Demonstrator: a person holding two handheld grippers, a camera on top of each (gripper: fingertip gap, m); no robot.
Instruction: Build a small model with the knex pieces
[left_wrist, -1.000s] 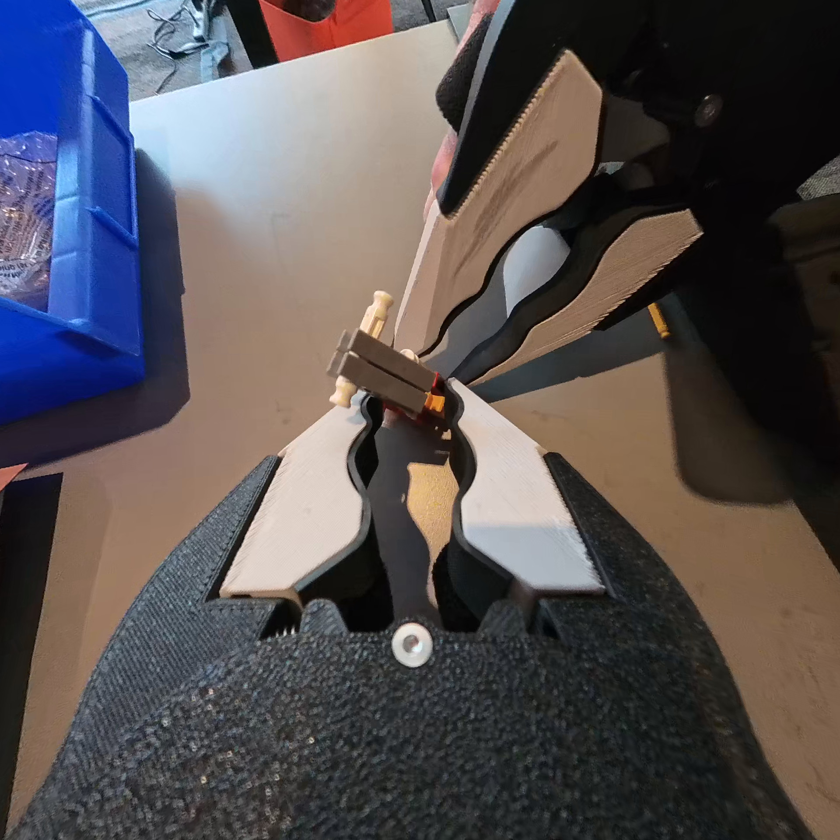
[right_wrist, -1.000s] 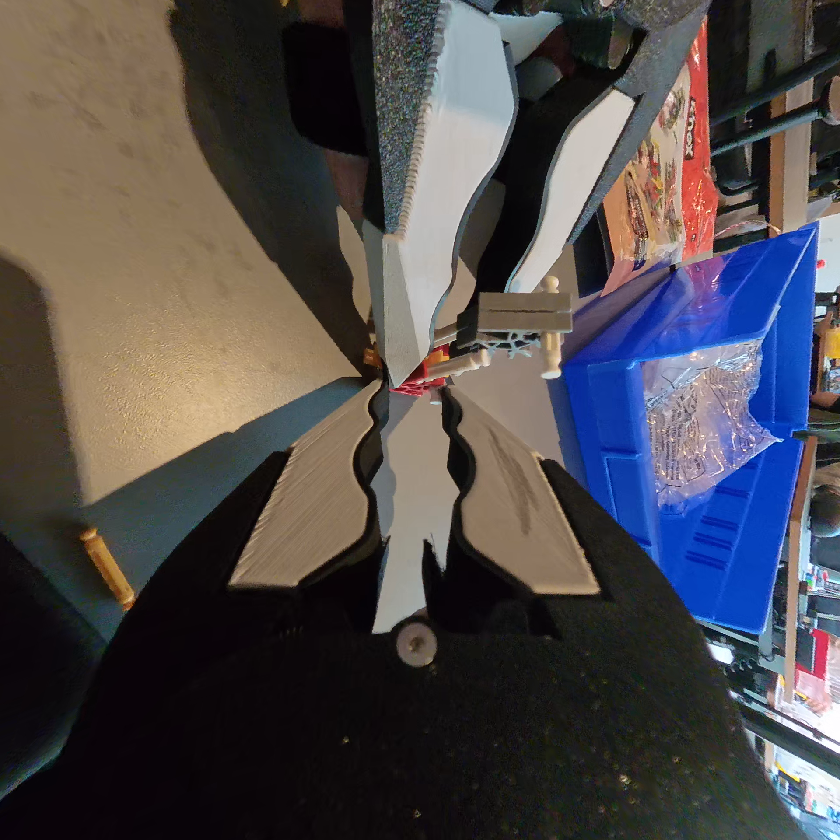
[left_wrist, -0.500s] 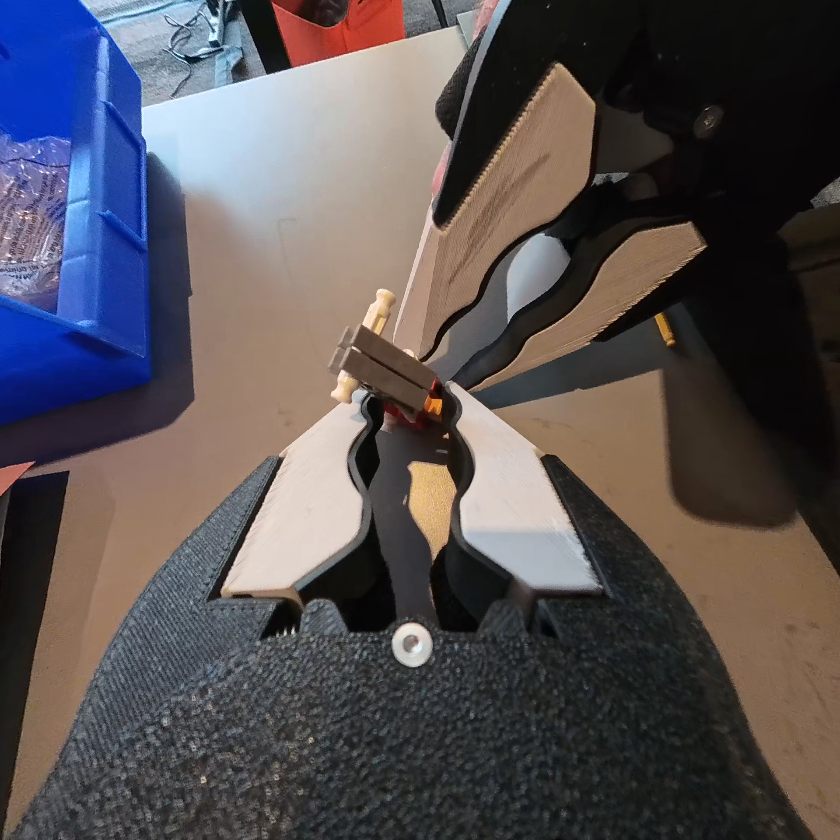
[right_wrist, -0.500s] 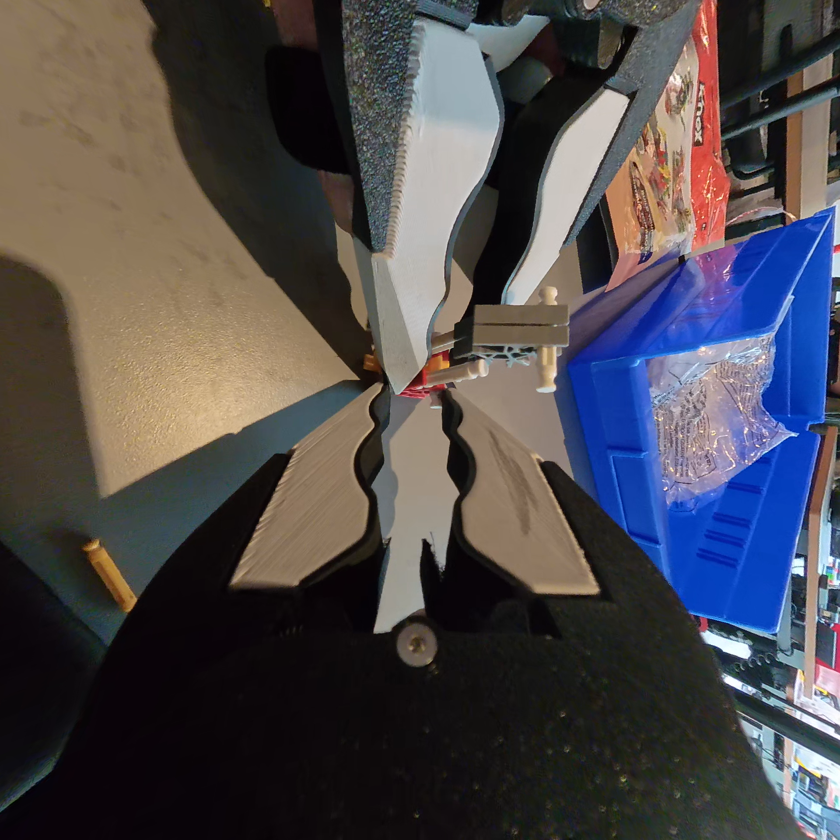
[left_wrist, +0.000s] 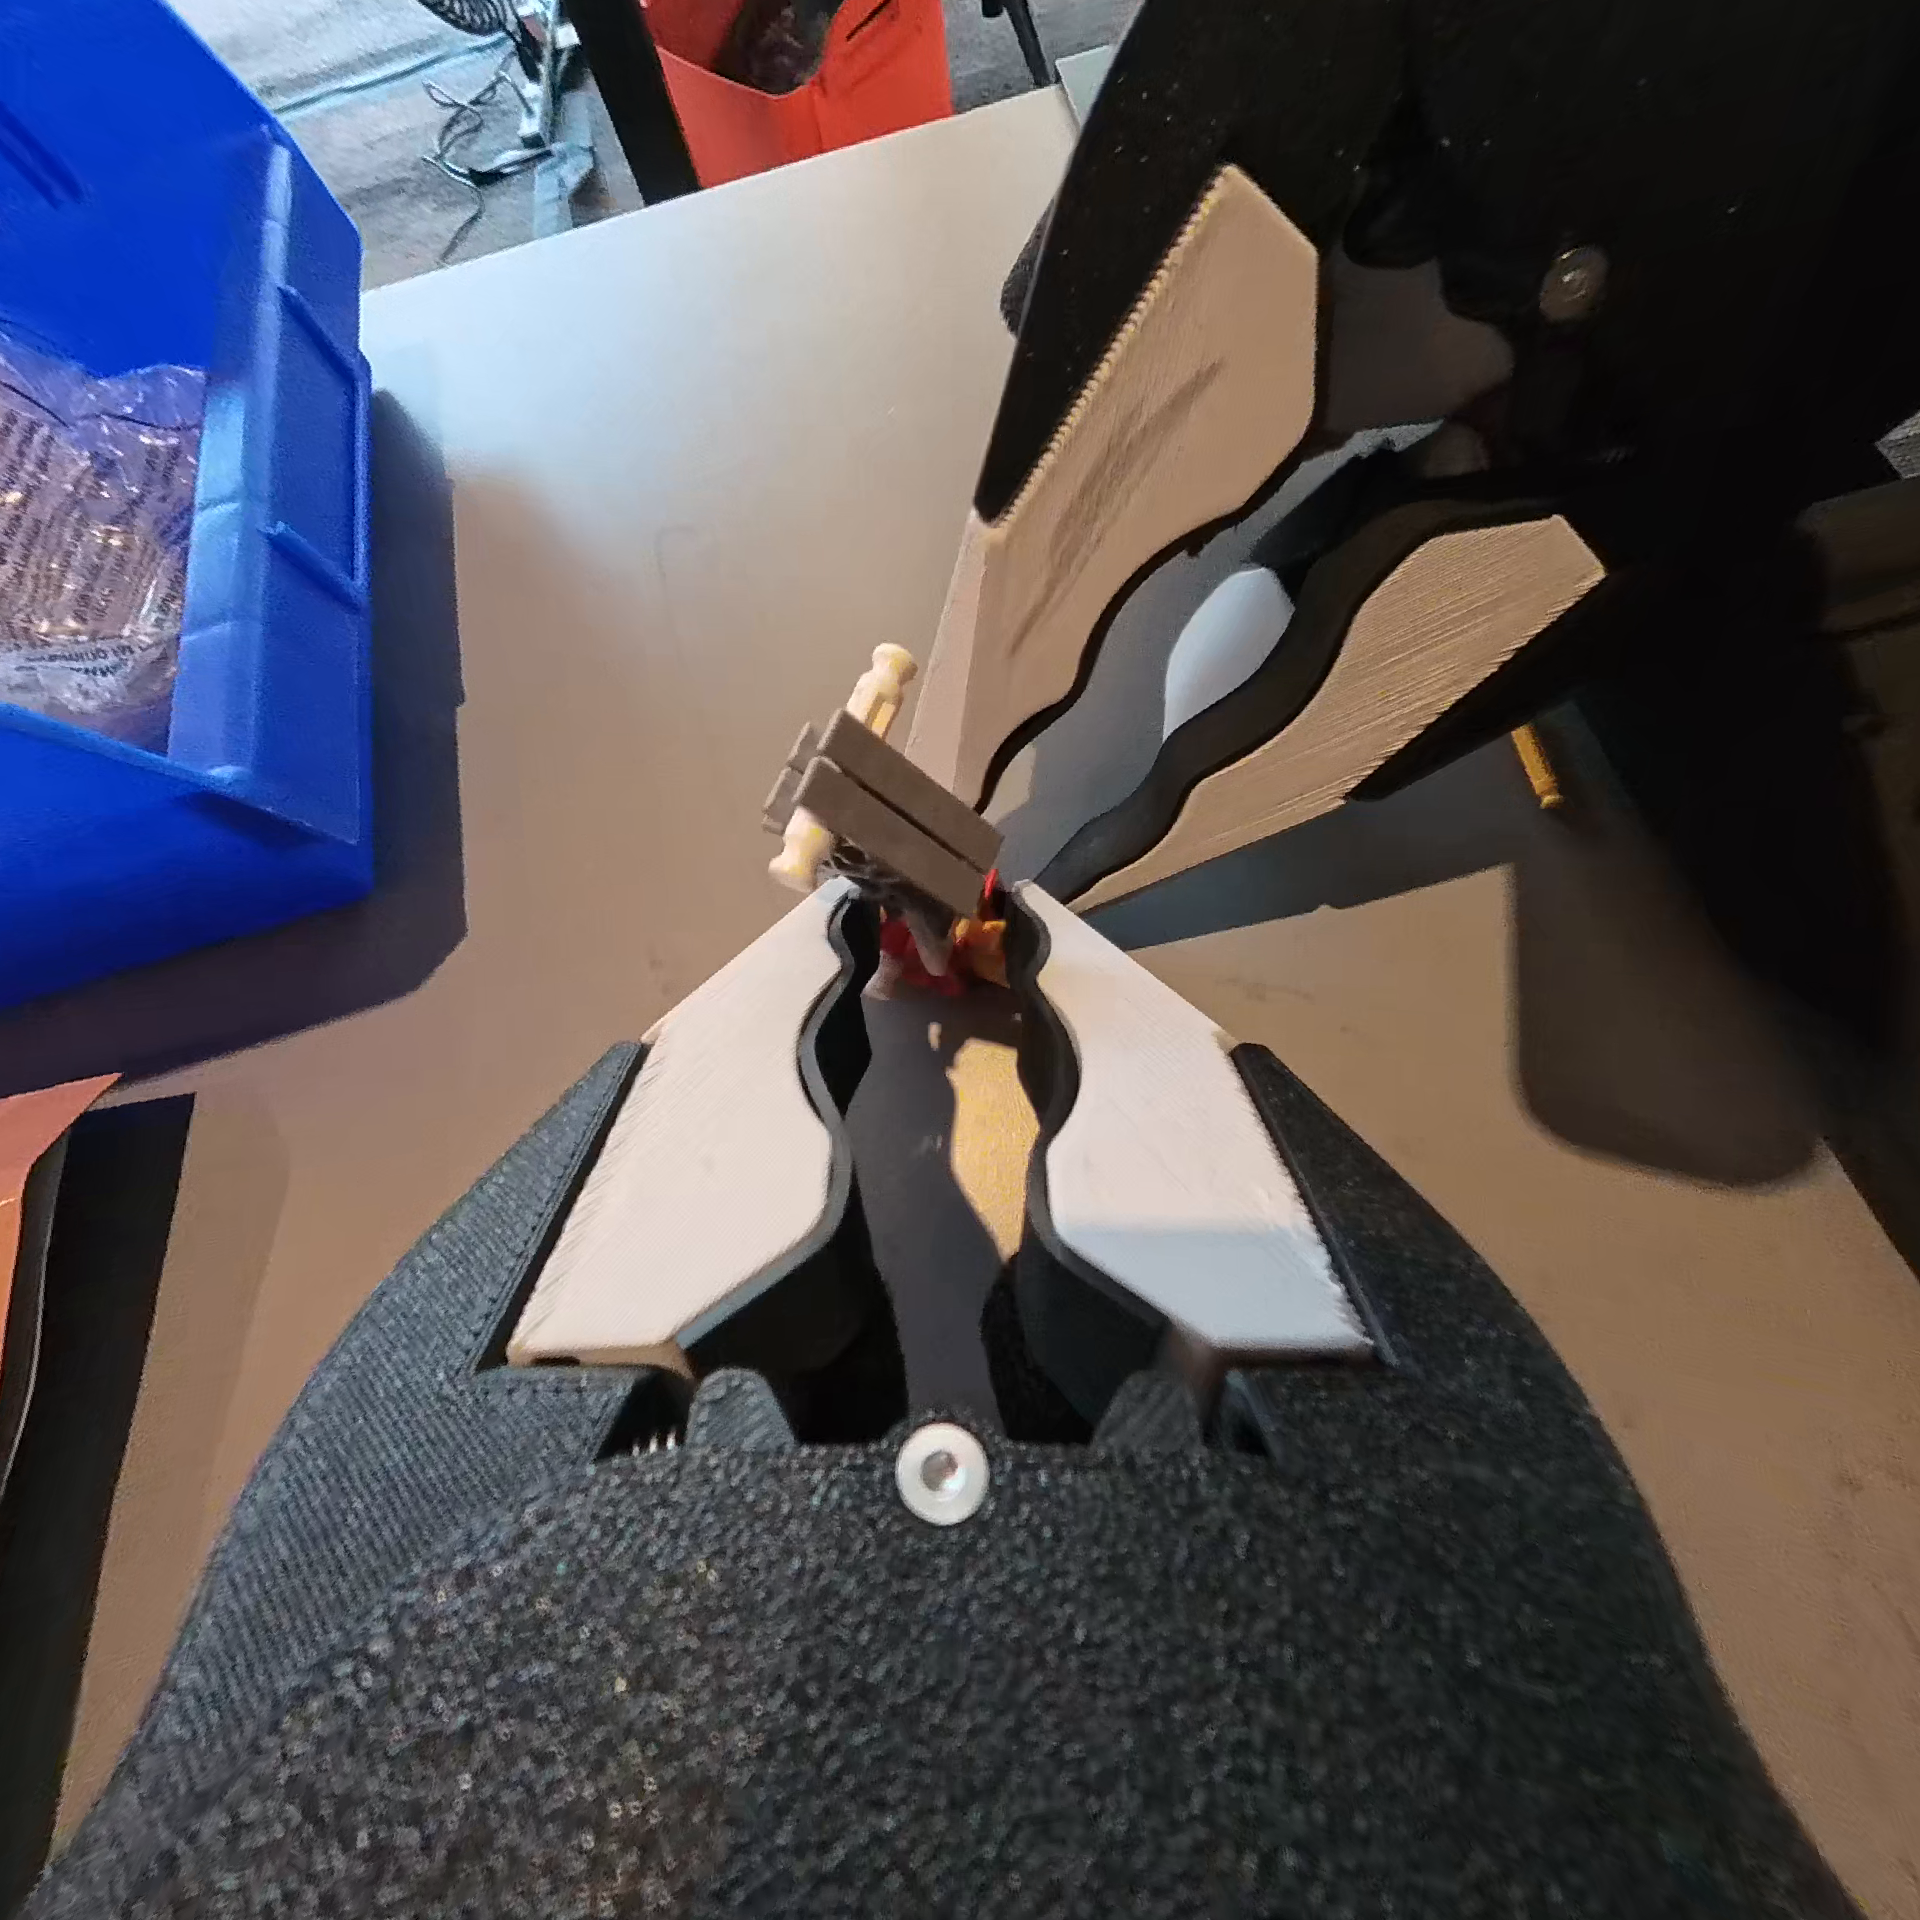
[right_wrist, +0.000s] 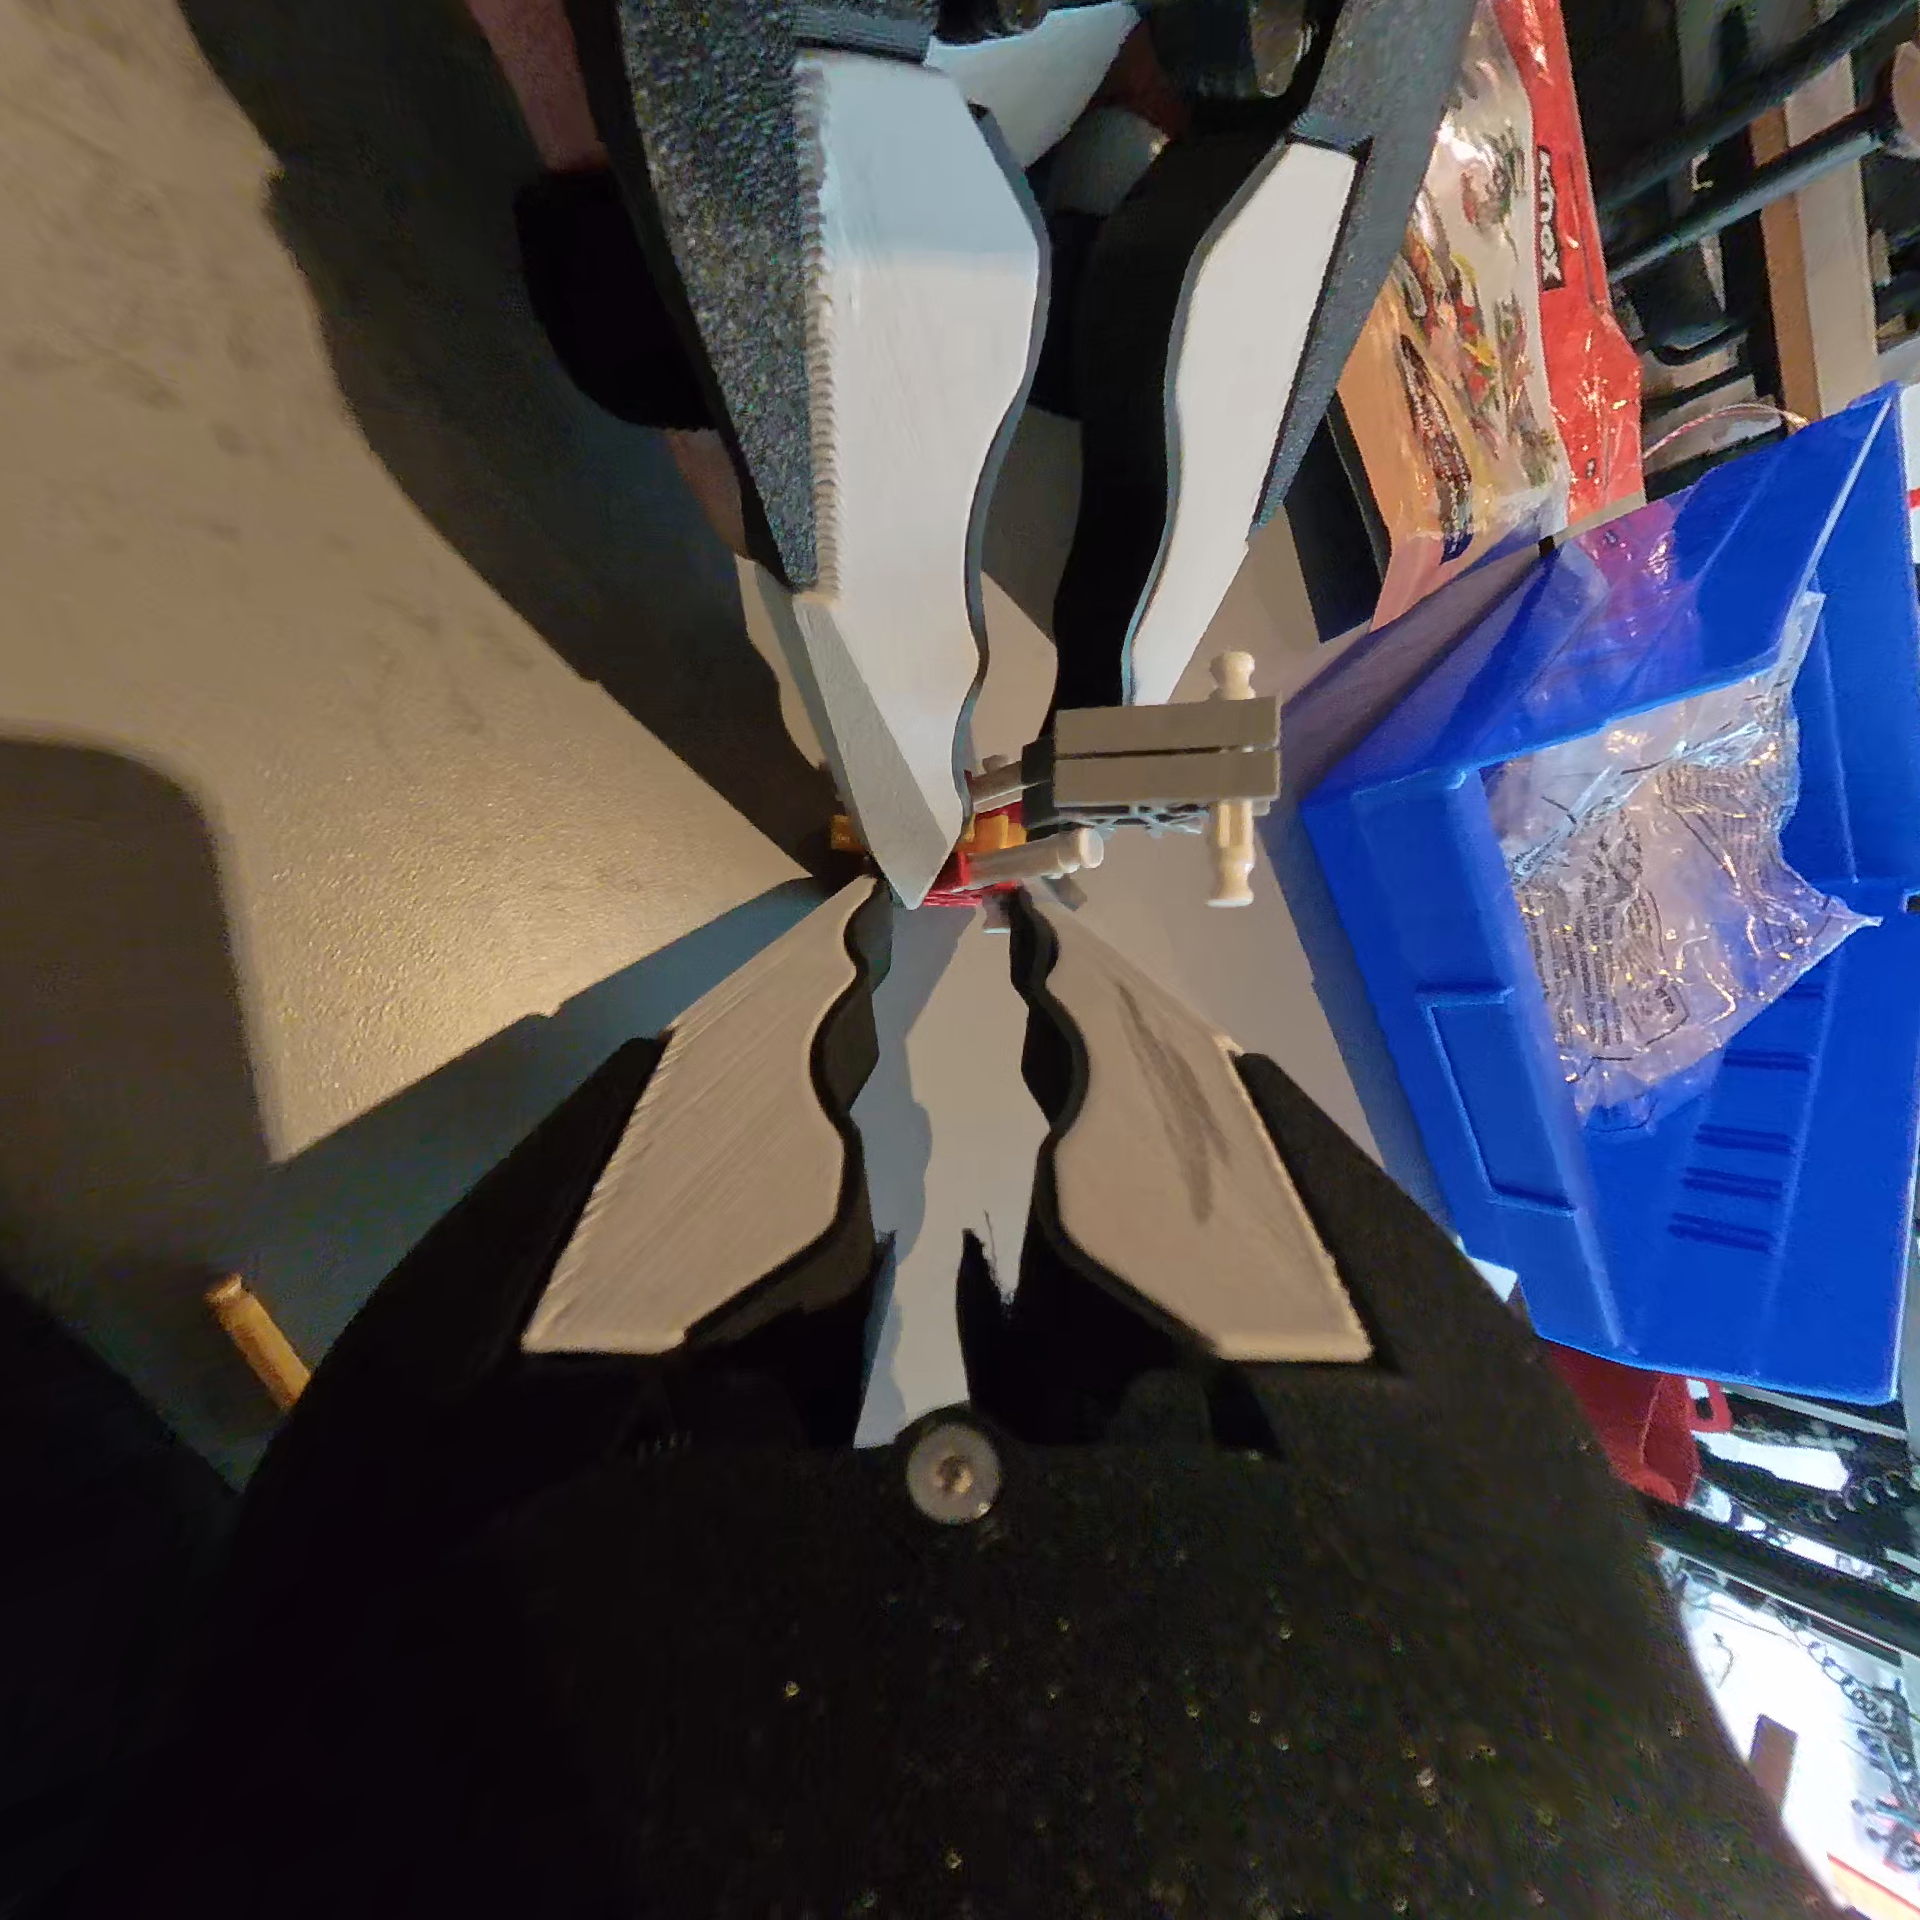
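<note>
A small toy assembly of two grey blocks, white rods and red and orange connectors hangs above the tan table. My left gripper is shut on its red and orange end. My right gripper comes in from the upper right and its tips meet the same end. In the right wrist view my right gripper closes on the red connector. The left gripper reaches down from above. The grey blocks stick out to the right.
A blue bin with a clear plastic bag stands on the table at the left; it also shows in the right wrist view. A tan rod lies on the table. A red printed bag lies beyond the bin. Left and right tips are no more than a few centimetres apart. Left tips and right tips are each some 11 cm from the tan rod. My left wrist view looks at it from another angle.
Both grippers stay closed on the assembly. The pair has drifted slightly, so the blue bin sits a little farther into both views.
</note>
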